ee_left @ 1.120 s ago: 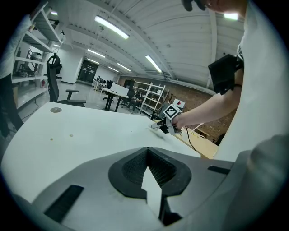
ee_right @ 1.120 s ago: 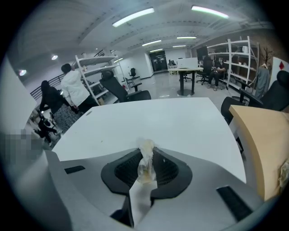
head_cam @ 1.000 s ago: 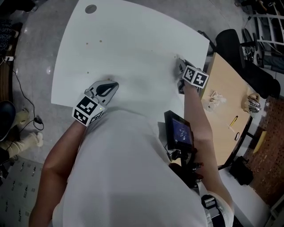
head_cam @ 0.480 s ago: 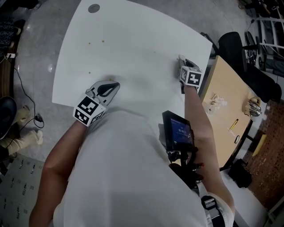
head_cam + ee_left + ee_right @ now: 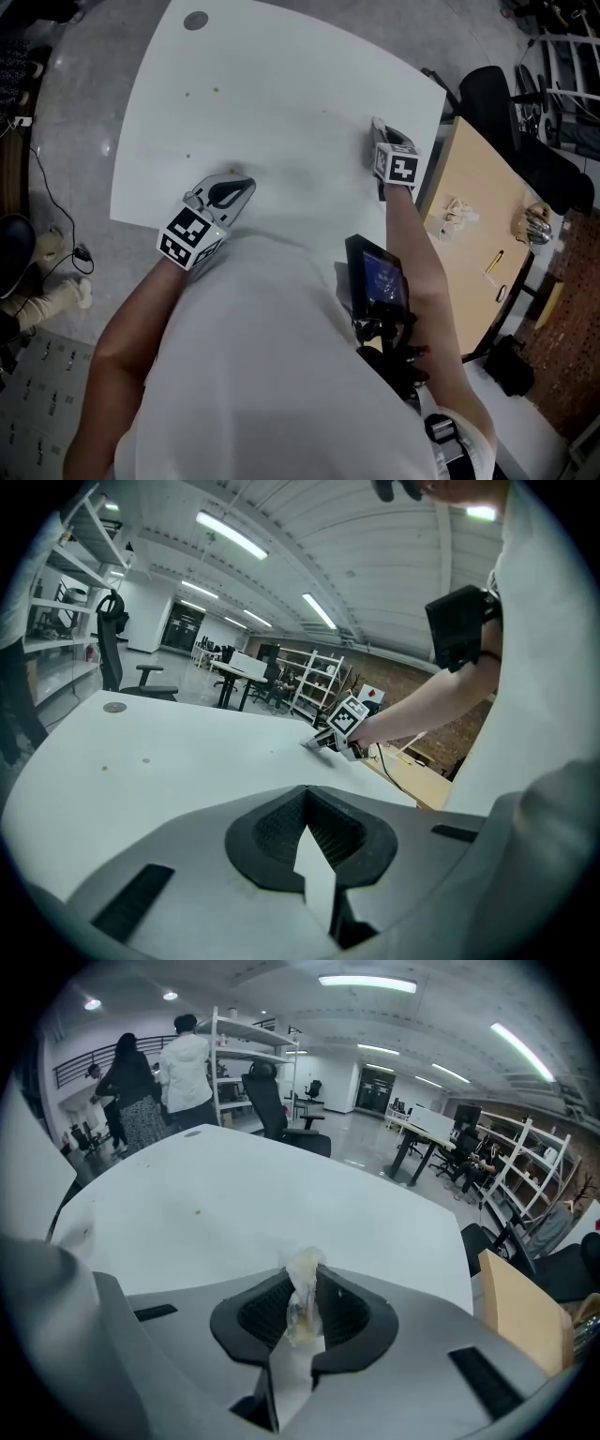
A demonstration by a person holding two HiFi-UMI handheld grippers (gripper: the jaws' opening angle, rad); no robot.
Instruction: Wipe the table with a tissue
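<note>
The right tongs are pinching a small crumpled tissue, with the jaws drawn in narrow on it. Only a short, yellowish-stained tuft is sticking out past the tips. They are angling steeply down at the desk near its right edge. The head view is not showing clearly whether the tuft is actually pressing on the surface. The left tongs are lying low over the near edge, with the jaws closed together and nothing between them.

The step in hand is probably a wiping stroke, and it is looking far from finished. A few small specks are sitting well apart from the tissue, on the far left part of the desk, short of the round disc at the corner.

To wipe well, I would be laying the right tongs lower, so that the tuft is dragging on the surface and the hard tips are not scraping it. With so little tissue protruding, pressure should be staying light and the pinch firm, or the wad may be pulled out or tear. Strokes should be running leftward in overlapping passes toward the specks. The stained side may be smearing, so rolling a cleaner face downward is likely worth doing. The left tongs seem to be clear of that path where they are.
</note>
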